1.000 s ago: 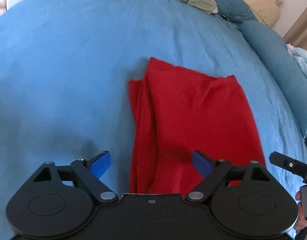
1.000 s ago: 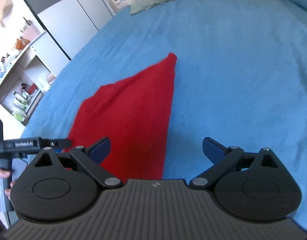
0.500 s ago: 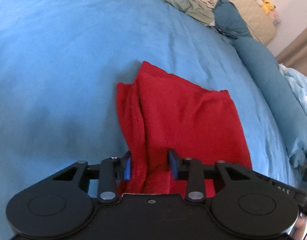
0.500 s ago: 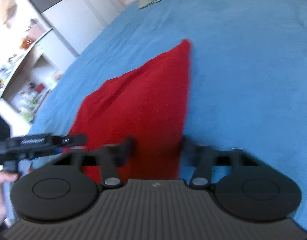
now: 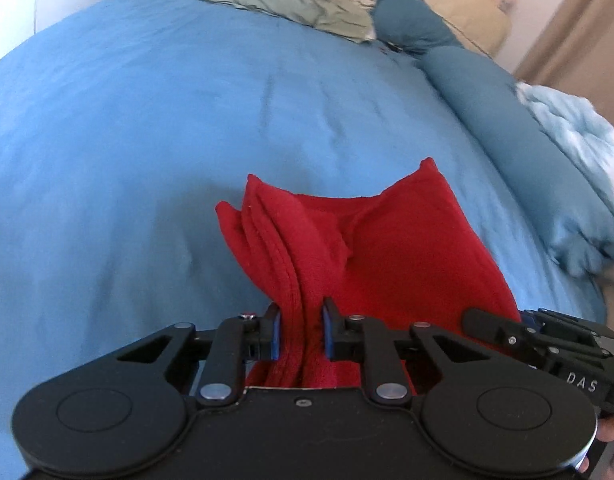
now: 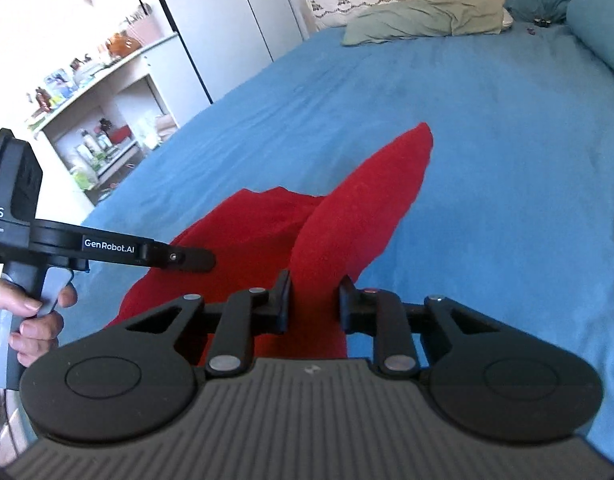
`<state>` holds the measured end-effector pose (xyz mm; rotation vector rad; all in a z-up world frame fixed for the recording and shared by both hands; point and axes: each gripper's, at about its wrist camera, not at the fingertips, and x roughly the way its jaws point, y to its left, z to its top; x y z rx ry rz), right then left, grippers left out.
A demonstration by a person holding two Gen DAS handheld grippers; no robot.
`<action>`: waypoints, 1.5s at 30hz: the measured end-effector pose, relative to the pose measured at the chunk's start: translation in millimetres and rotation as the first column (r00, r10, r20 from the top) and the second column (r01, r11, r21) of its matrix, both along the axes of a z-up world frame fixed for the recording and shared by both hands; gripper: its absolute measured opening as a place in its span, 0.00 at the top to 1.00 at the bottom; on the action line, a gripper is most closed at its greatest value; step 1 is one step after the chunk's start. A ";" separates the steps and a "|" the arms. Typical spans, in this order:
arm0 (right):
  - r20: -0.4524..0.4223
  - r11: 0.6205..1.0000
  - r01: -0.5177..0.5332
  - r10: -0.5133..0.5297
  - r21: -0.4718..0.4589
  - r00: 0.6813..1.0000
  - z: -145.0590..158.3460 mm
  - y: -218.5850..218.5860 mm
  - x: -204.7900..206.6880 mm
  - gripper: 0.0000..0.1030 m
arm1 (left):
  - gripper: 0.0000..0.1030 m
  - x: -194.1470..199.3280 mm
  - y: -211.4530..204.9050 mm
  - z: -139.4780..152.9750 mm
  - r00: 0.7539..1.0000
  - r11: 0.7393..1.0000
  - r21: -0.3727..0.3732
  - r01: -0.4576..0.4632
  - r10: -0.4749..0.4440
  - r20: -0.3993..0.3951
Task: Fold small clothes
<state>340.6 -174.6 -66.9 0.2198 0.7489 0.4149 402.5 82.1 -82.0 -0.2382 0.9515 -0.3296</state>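
Note:
A red garment [image 5: 391, 240] lies partly folded on the blue bedspread [image 5: 147, 140]. My left gripper [image 5: 301, 334] is shut on its near left edge, where several layers bunch between the blue pads. My right gripper [image 6: 315, 304] is shut on the garment's [image 6: 347, 216] near right edge. Both near corners are lifted off the bed, and the far end still rests on the bedspread [image 6: 507, 160]. The right gripper also shows at the lower right of the left wrist view [image 5: 547, 336]; the left gripper shows at the left of the right wrist view [image 6: 147, 254].
Pillows [image 5: 291, 4] and a teal bolster [image 5: 507, 120] lie at the head and right side of the bed. A light blue blanket [image 5: 579, 128] is bunched at the far right. A shelf with bottles [image 6: 87, 128] and a wardrobe [image 6: 227, 20] stand left of the bed.
Both grippers went from open to shut on the garment's near edge. They have lifted it, so the cloth now rises and bunches toward the far end.

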 end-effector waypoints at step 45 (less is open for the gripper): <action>0.099 0.927 0.358 -0.348 -0.110 0.932 -13.0 -88.7 -180.8 0.03 | 0.08 -189.3 -63.3 -13.0 0.966 0.933 0.328 -0.151 0.070 0.248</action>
